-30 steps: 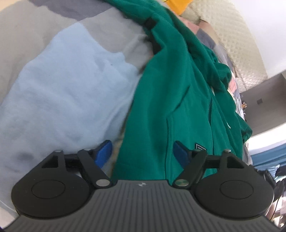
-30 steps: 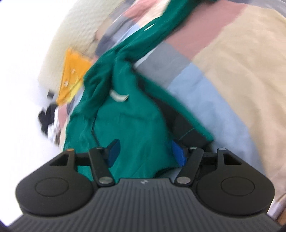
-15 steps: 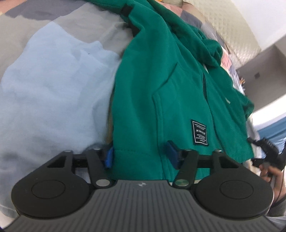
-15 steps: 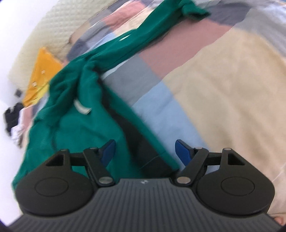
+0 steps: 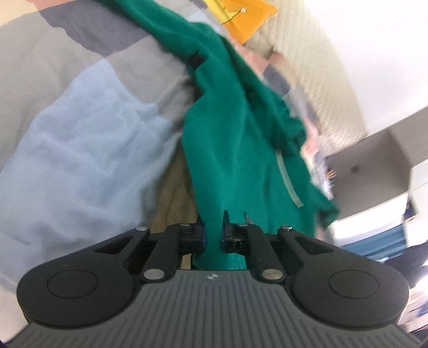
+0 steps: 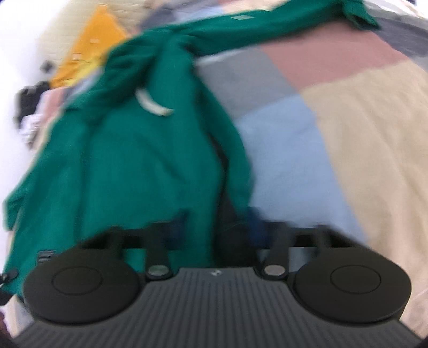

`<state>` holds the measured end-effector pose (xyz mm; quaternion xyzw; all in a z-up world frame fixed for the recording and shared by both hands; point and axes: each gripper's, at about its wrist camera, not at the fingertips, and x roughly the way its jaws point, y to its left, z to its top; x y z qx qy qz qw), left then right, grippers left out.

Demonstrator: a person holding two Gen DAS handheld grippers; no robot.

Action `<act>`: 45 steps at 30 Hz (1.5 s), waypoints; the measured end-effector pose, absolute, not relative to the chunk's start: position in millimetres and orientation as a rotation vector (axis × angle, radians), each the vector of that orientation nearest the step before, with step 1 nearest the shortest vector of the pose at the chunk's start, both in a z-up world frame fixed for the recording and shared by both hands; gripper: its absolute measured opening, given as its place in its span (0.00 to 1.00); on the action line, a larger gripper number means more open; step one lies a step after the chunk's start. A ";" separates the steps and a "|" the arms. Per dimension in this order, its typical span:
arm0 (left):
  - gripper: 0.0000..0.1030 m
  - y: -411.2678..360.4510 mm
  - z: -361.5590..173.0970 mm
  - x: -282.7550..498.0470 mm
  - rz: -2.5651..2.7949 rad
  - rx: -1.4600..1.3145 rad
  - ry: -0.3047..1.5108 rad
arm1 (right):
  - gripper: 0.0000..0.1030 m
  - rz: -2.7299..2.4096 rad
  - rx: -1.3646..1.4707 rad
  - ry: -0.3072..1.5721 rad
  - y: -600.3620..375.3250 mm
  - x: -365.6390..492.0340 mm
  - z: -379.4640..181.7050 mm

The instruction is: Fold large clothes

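Note:
A large green hooded jacket (image 5: pixel 240 133) lies crumpled along a patchwork bedspread (image 5: pixel 80 147). My left gripper (image 5: pixel 212 227) is shut on the jacket's bottom hem, and the cloth rises taut from its fingers. In the blurred right wrist view the same jacket (image 6: pixel 139 160) spreads to the left, one sleeve (image 6: pixel 267 29) stretched across the top. My right gripper (image 6: pixel 216 227) sits at the jacket's other edge and its jaws are closing. Green cloth and dark lining lie between the fingers, but the pads do not clearly press on them.
The bedspread (image 6: pixel 361 133) has blue, grey, pink and tan patches. A yellow cloth (image 5: pixel 246 18) lies by the cream quilted headboard (image 5: pixel 321 67). Dark and pale clothes (image 6: pixel 29 99) are heaped at the far left in the right wrist view.
My left gripper closed onto the jacket's hem and lifted it a little. My right gripper slid onto the jacket's edge, rolled, and narrowed its jaws around the cloth.

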<state>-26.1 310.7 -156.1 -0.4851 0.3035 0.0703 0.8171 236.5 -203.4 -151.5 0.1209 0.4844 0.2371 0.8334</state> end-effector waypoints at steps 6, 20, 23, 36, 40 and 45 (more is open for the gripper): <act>0.09 312.2 -133.3 -47.6 0.152 -1.060 0.611 | 0.23 0.608 0.335 0.842 -216.6 204.7 -97.9; 0.48 323.7 -138.6 -41.8 0.223 -0.961 0.778 | 0.44 0.509 0.385 1.043 -235.1 203.4 -130.4; 0.49 329.2 -118.4 -32.8 0.246 -0.906 0.776 | 0.46 0.488 0.373 0.999 -232.6 198.0 -124.2; 0.49 297.9 12.6 28.3 0.254 -0.584 0.684 | 0.47 0.534 0.295 0.796 -207.1 198.5 -76.8; 0.49 274.4 44.5 50.4 0.221 -0.545 0.652 | 0.47 0.553 0.289 0.759 -200.6 197.2 -59.2; 0.49 232.0 62.9 95.6 0.164 -0.515 0.616 | 0.47 0.565 0.272 0.699 -191.0 200.2 -31.9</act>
